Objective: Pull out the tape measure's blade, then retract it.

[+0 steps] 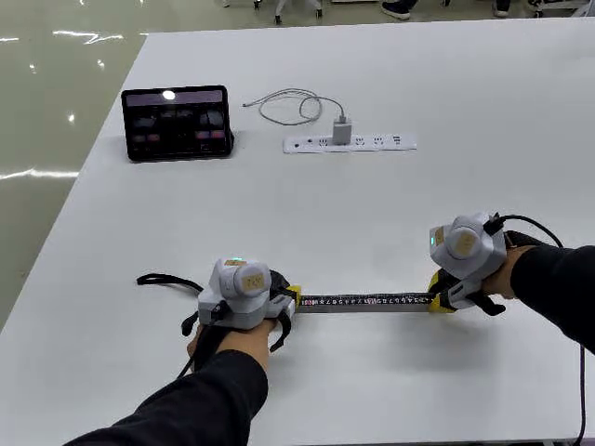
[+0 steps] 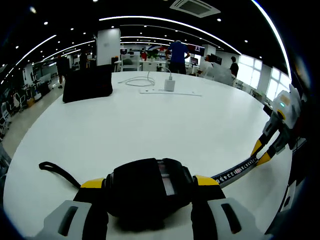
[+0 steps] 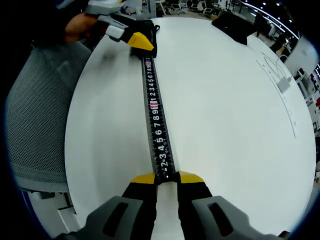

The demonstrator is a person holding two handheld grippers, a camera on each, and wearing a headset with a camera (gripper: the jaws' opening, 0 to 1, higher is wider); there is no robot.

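White table [image 1: 390, 232] in a big room. Near the front edge, black tape measure case [image 2: 145, 192] squeezed tight between left gripper [image 2: 150, 182] jaws. Pulled-out blade [image 1: 364, 300] flat on the table, end pinched shut in right gripper [image 3: 167, 177]. Farther back, dark tablet [image 1: 177, 123] and power strip [image 1: 350, 143]

the worktop [image 1: 372, 214] is plain white; the tape measure [image 2: 150, 192] is black with a black strap [image 1: 167, 279], its blade [image 3: 156, 125] dark with white numerals and one red-marked patch. the left gripper [image 2: 150, 181] and right gripper [image 3: 167, 177] are pale grey, their black fingers [image 3: 142, 190] tipped yellow. the tablet [image 1: 177, 123] is black and the power strip [image 1: 350, 142] white.
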